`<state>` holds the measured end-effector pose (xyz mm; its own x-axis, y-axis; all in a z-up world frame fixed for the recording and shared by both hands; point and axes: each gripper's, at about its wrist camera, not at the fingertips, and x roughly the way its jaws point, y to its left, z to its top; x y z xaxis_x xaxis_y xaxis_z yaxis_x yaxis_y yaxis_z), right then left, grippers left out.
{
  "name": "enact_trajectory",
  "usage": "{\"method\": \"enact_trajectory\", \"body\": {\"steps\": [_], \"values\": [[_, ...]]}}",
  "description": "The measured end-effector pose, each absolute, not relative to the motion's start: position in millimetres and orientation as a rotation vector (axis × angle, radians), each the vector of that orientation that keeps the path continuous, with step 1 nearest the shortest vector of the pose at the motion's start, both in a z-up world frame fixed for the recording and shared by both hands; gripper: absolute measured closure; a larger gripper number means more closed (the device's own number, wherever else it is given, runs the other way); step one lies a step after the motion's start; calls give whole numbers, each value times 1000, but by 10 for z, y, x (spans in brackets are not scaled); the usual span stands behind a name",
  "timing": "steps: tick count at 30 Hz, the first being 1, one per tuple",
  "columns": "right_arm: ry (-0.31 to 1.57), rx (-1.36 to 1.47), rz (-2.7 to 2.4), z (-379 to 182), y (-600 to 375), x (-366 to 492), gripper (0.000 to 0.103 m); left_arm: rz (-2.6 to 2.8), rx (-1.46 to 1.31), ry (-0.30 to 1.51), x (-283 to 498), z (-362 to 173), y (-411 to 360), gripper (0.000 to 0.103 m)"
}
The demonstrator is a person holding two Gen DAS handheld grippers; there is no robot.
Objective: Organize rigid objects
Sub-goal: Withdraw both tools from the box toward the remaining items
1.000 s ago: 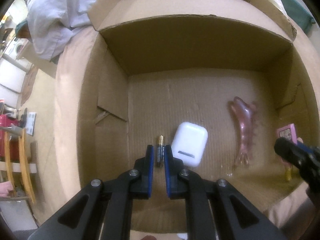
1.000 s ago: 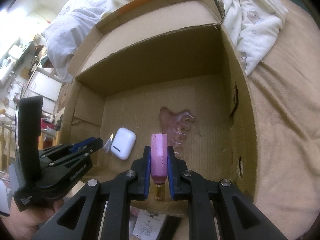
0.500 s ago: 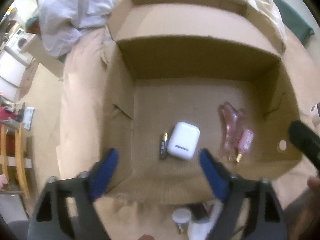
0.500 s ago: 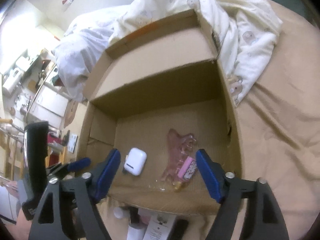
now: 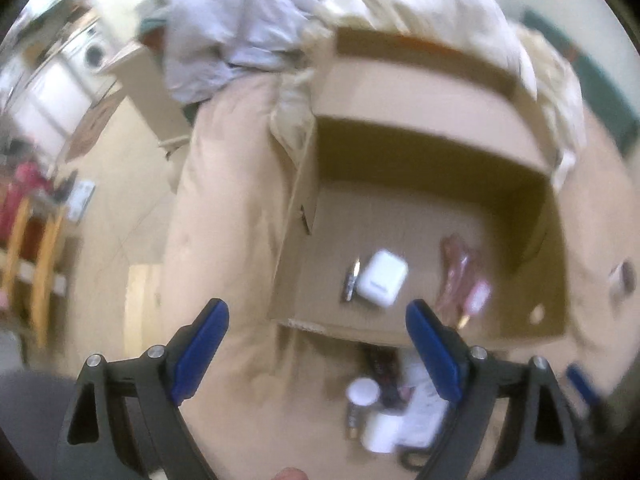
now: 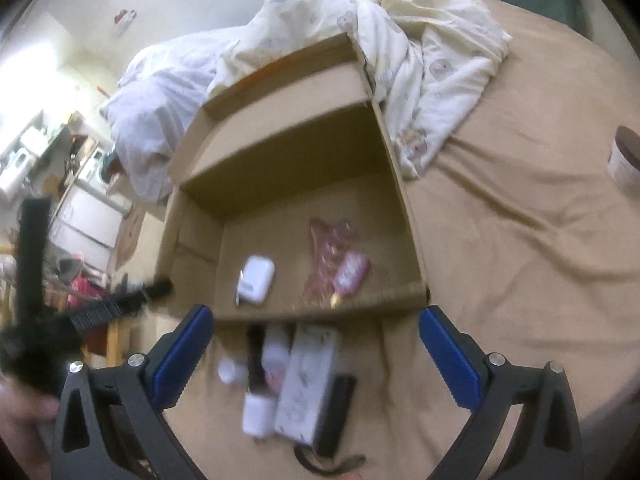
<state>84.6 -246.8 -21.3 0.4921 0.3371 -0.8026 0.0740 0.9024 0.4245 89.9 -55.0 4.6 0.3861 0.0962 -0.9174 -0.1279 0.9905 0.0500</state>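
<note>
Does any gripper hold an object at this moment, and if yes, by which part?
Nothing is held. The left gripper and the right gripper have just been opening, with nothing between the jaws. The battery and pink bottle lie in the cardboard box.

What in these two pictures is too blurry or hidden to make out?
- Pile of items in front of the cardboard box, right wrist view: motion blur; each item unclear.
- Battery, left wrist view: small and smeared.
- Label on the pink bottle: unreadable.
- Brown-lidded jar: cut by the right edge.
</note>
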Motion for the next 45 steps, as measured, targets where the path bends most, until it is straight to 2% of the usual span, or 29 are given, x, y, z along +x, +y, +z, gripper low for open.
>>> {"method": "enact_trajectory", "body": {"steps": [17, 29, 45], "values": [[1051, 553, 219, -233, -2617, 654, 0, 226, 69, 1192, 896, 9, -740, 14], [1074, 530, 181, -286, -2558, 682, 0, 205, 23, 1230, 793, -115, -418, 14], [1094, 507, 247, -263, -2491, 703, 0, 282, 62, 1236, 773, -262, -571, 14]]}}
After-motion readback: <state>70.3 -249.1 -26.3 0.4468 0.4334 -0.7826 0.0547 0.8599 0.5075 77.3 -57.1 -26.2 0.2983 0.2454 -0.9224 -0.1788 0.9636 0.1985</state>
